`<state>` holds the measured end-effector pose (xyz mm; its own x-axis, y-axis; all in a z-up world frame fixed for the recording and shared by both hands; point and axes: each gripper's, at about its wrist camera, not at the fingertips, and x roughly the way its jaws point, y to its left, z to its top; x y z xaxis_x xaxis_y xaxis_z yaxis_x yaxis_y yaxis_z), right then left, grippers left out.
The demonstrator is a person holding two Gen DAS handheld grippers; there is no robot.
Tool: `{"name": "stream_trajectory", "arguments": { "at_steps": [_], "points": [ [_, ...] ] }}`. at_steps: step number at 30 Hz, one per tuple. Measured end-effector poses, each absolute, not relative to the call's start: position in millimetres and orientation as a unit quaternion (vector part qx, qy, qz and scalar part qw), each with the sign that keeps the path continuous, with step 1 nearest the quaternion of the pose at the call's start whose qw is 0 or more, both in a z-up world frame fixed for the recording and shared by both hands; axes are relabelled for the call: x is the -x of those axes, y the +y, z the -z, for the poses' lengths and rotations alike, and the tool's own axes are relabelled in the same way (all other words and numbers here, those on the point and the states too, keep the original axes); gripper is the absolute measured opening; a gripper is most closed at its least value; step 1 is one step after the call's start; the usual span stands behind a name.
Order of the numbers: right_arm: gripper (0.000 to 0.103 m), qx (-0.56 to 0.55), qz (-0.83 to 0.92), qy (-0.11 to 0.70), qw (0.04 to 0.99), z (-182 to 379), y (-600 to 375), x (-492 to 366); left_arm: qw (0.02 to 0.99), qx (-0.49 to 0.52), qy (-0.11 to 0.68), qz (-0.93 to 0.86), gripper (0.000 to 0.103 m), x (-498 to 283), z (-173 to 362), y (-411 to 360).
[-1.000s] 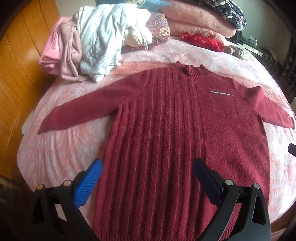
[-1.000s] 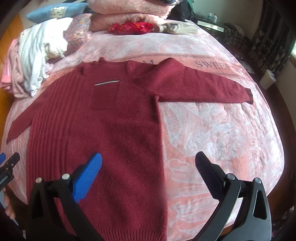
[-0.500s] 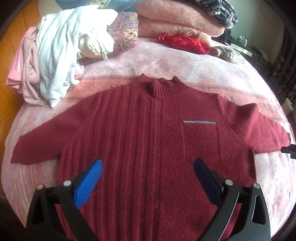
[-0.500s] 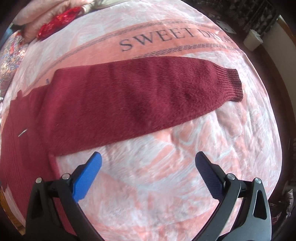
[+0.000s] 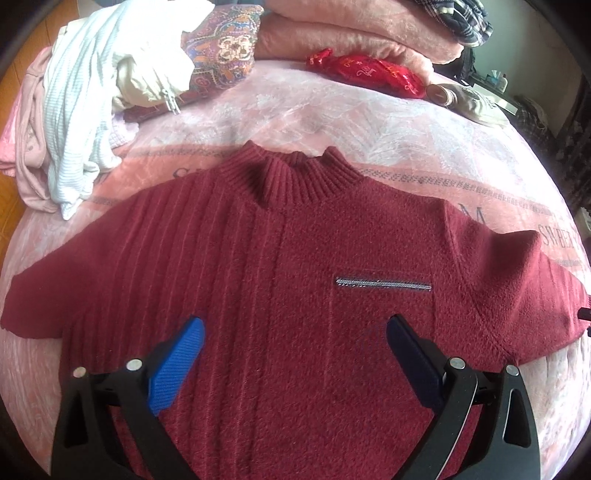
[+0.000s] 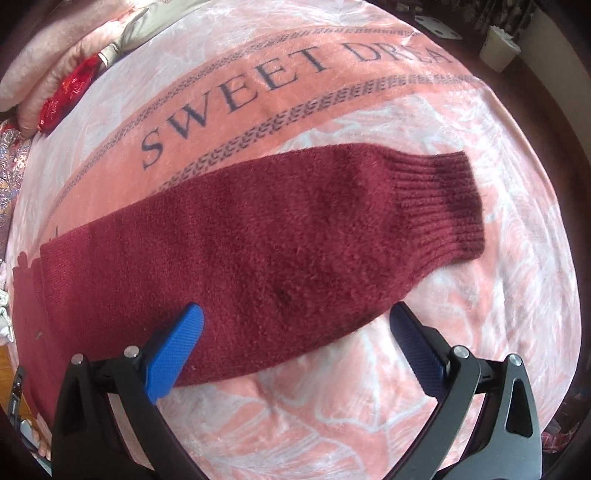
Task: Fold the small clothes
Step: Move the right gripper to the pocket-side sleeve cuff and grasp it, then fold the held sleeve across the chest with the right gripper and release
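Note:
A dark red knitted sweater (image 5: 295, 288) lies flat, front up, on a pink bedspread (image 5: 332, 122), collar away from me, with a small zip on its chest. My left gripper (image 5: 291, 332) is open and empty, low over the sweater's chest. In the right wrist view the sweater's right sleeve (image 6: 266, 236) lies stretched out, its ribbed cuff (image 6: 443, 206) to the right. My right gripper (image 6: 295, 325) is open and empty, just above the sleeve's near edge around its middle.
A heap of white and pink clothes (image 5: 74, 96) lies at the back left, next to a patterned cushion (image 5: 221, 48). Pink folded blankets (image 5: 351, 33) and a red shiny bundle (image 5: 365, 70) lie at the back. A white bin (image 6: 498, 51) stands on the floor beyond the bed.
Both grippers have moved forward and lower. The left went from the hem up over the chest. The right swung right from the body to the sleeve. Both stayed open.

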<state>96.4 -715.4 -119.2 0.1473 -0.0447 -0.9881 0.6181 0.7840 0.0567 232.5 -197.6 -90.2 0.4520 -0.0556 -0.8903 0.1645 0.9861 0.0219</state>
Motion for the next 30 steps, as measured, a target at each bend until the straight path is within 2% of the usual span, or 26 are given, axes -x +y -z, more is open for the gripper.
{"name": "stream_trajectory", "arguments": {
  "at_steps": [8,16,19,20,21,22,24,26,30],
  "points": [
    [0.100,-0.276,0.269,0.601,0.700,132.5,-795.8,-54.5,0.846,-0.071,0.521,0.085,0.099,-228.0,100.9,-235.0],
    [0.100,-0.320,0.259,0.574,0.708,154.4,-856.2,-51.7,0.845,-0.086,0.521,0.082,0.099,-224.2,110.5,-251.7],
    [0.083,-0.326,0.264,0.569,0.708,155.2,-869.4,-55.2,0.846,-0.091,0.520,0.079,0.099,-223.8,112.2,-252.5],
    [0.074,-0.323,0.265,0.567,0.710,153.9,-874.5,-54.7,0.846,-0.093,0.520,0.077,0.099,-224.3,112.8,-251.6],
    [0.061,-0.322,0.264,0.565,0.713,151.6,-881.0,-55.7,0.846,-0.093,0.520,0.075,0.099,-225.2,113.2,-250.4],
    [0.053,-0.320,0.262,0.562,0.716,144.1,-872.5,-55.9,0.845,-0.091,0.521,0.072,0.099,-226.3,113.5,-247.6],
    [0.023,-0.343,0.238,0.552,0.722,137.1,-879.4,-50.8,0.845,-0.090,0.523,0.065,0.099,-229.0,113.7,-241.2],
    [0.012,-0.355,0.225,0.545,0.725,130.3,-882.1,-51.8,0.845,-0.091,0.524,0.056,0.099,-232.0,113.9,-233.0],
    [0.011,-0.289,0.236,0.550,0.747,102.2,-851.1,-59.2,0.845,-0.086,0.527,0.036,0.099,-239.0,112.0,-211.3]
  ]
}}
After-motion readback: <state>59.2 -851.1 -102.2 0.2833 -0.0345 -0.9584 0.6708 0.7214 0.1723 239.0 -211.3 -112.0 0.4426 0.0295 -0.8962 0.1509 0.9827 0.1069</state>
